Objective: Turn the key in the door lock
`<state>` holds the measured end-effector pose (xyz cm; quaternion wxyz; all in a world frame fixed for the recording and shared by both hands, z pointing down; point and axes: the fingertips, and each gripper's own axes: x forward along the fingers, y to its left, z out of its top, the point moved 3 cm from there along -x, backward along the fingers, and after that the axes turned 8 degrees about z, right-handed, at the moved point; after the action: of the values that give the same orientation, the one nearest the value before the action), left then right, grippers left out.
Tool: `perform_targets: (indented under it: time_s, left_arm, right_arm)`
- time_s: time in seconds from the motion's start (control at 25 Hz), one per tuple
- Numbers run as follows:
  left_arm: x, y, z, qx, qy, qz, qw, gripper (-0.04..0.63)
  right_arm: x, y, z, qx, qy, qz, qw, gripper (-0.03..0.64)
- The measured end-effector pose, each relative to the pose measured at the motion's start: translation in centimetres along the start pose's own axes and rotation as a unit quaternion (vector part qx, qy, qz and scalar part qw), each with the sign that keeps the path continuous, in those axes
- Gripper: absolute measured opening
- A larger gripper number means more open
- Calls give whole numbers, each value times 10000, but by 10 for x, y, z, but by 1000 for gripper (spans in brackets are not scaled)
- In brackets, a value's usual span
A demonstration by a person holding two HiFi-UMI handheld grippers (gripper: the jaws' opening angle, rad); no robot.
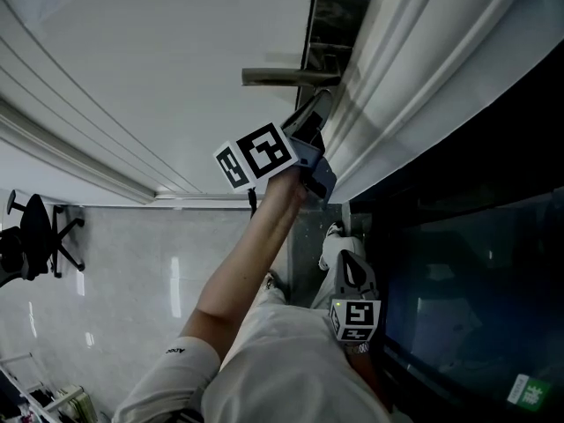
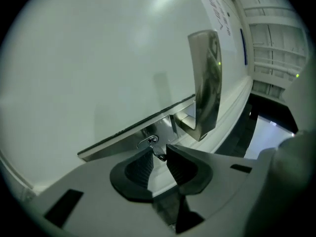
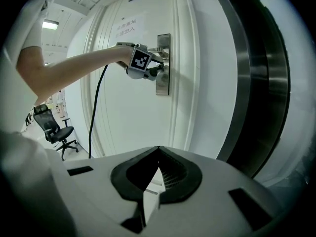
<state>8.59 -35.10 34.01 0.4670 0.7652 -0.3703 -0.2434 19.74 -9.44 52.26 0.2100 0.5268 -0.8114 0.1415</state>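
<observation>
1. The small metal key (image 2: 159, 155) sticks out of the keyhole in the long brushed steel lock plate (image 2: 126, 134), which is fixed to the white panelled door (image 2: 94, 58).
2. The left gripper (image 2: 158, 152) is raised to the lock. Its jaws stand narrowed to a slim gap, with the key's head between the tips of the two dark ribbed pads (image 2: 139, 166). The tips look pressed against it on both sides.
3. The steel lever handle (image 2: 206, 83) juts from the same plate, just beside the key and clear of the left gripper's jaws.
4. In the right gripper view, the person's bare arm (image 3: 74, 68) reaches out to the plate, and a black cable (image 3: 95, 107) hangs below the wrist.
5. The right gripper (image 3: 158, 152) hangs low, well apart from the lock and close to the person's leg, and it points down toward the foot of the door. Its jaw tips touch each other and nothing is between them.
6. A black office chair (image 1: 35, 232) stands on the glossy pale tiled floor (image 1: 132, 263), well away from the door.
</observation>
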Motion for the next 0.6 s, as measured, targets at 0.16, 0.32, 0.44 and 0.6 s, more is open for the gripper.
perform_targets:
  time_s: [0.16,0.32,0.44,0.6]
  left_arm:
    - [0,-2,0,733,195,175,9970,92]
    - [0,-3,0,1731,283,468,9834,94]
    - [0,-8,-1,2525,277,719,9645,92]
    - [2,-12,-5,3600,333,1010,9269,66]
  right_arm:
    - [1,9,1,-35,-39,114,9999,3]
    - [3,14,2,-40,-99,202,9997,3]
    - [3,18,4,-38,-143,253,9996,3]
    - [3,21,7,-39,-198,298,9994,3]
